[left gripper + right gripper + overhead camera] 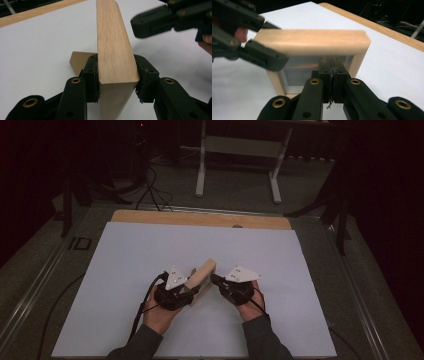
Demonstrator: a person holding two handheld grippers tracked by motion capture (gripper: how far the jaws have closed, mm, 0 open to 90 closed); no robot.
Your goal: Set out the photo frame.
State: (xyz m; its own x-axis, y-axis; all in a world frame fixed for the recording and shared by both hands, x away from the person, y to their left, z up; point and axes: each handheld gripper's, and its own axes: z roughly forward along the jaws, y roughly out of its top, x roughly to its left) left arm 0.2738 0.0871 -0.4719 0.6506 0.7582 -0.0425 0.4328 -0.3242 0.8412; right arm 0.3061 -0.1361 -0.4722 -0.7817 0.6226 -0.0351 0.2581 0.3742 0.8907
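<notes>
Frame: we see a pale wooden picture frame (202,279) near the middle of the white sheet, towards the near edge, standing on edge and tilted, held between our two hands; in the right gripper view its top bar (312,41) runs across and a clear pane (299,70) shows below it

Left gripper: we have our left gripper (117,77) pinching the wooden frame (113,50), one black jaw pressed flat on each face of the bar, near its end; in the high view it sits just left of the frame (187,289)

Right gripper: our right gripper (331,72) has its jaws pressed together with no gap we can see, just in front of the pane; whether anything thin sits between them we cannot tell; in the high view it lies just right of the frame (216,280)

Hands: left hand (159,312) and right hand (250,306) come in from the near edge, close together

Cardboard piece: a brown flat corner (78,61) lies on the sheet behind the left jaw

Sheet: the white sheet (130,255) covers most of the table, with bare room left, right and far of the frame

Edges: a strip of wooden tabletop (200,219) shows along the far edge of the sheet; the frame stands well apart from every edge but the near one

Beyond the table: a white stand (237,150) and dark cables (150,190) on the floor
</notes>
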